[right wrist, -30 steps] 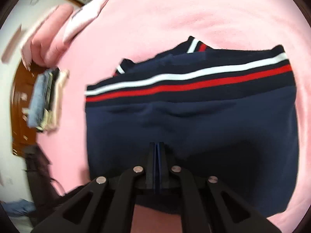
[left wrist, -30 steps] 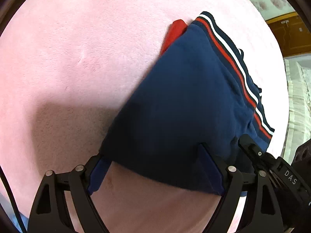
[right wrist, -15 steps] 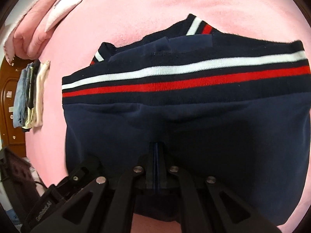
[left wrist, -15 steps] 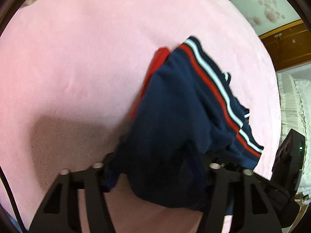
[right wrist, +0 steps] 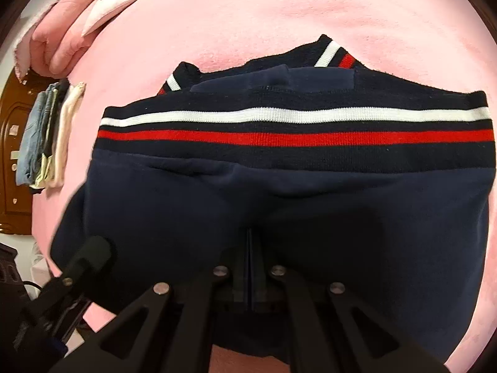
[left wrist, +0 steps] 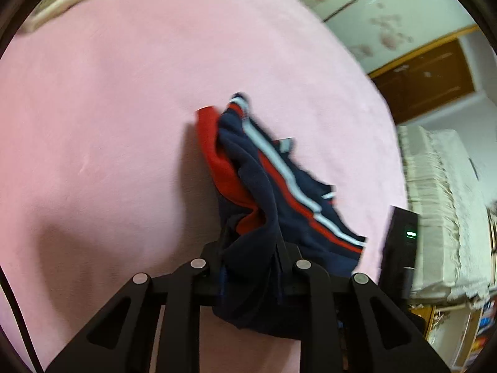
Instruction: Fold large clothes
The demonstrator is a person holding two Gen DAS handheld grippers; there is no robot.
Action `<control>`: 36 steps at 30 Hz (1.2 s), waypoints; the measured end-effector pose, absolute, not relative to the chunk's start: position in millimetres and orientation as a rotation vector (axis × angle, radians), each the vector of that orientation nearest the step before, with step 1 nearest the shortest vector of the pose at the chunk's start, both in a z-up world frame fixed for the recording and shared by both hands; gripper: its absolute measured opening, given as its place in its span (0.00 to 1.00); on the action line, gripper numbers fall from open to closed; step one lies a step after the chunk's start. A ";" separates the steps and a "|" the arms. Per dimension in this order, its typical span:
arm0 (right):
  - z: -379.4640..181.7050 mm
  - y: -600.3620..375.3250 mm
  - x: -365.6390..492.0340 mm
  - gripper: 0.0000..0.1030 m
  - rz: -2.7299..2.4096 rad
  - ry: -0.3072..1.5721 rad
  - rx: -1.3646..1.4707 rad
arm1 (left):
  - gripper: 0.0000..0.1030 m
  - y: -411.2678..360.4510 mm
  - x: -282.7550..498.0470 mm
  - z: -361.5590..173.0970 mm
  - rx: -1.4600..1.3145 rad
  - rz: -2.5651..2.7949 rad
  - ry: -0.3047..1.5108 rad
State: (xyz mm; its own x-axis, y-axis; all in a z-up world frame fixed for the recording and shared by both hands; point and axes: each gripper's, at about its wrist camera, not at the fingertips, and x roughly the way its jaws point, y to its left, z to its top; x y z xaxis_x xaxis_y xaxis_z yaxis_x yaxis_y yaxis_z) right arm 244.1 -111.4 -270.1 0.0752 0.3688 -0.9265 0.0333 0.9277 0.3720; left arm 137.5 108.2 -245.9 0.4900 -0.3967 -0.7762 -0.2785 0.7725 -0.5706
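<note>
A navy sweater (right wrist: 310,211) with a white and a red stripe along its hem lies folded on the pink bed cover (right wrist: 248,9). My right gripper (right wrist: 250,245) is shut on its near edge, the cloth pinched flat between the pads. In the left wrist view the same sweater (left wrist: 264,186) hangs bunched and lifted off the bed, with red fabric showing inside the fold. My left gripper (left wrist: 248,247) has that bunch of navy cloth between its fingers, and its jaws are closing on it. Part of the left gripper's black body (right wrist: 90,255) shows at the lower left of the right wrist view.
A stack of folded clothes (right wrist: 43,136) and a rolled pink blanket (right wrist: 59,40) lie at the bed's far left edge. A wooden door (left wrist: 428,84) and a white lace-covered surface (left wrist: 441,211) stand beyond the bed's right side. The pink bed cover (left wrist: 108,124) spreads wide to the left.
My left gripper's fingers came together on the sweater's corner and rose, pulling the flat cloth into a hanging bunch with red showing. The right gripper stayed shut on its edge.
</note>
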 end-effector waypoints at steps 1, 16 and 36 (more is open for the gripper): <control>-269.7 -116.1 243.7 0.00 0.272 1.484 0.351 | 0.19 99.6 137.5 -240.8 -0.716 -0.103 1.068; -272.5 -236.7 239.5 0.00 0.307 1.500 0.694 | 0.17 -27.3 127.7 -190.9 -0.452 -0.433 1.014; -218.2 -360.5 209.7 0.04 0.197 1.223 0.653 | 0.73 -151.7 104.5 -233.1 -0.077 -0.631 1.281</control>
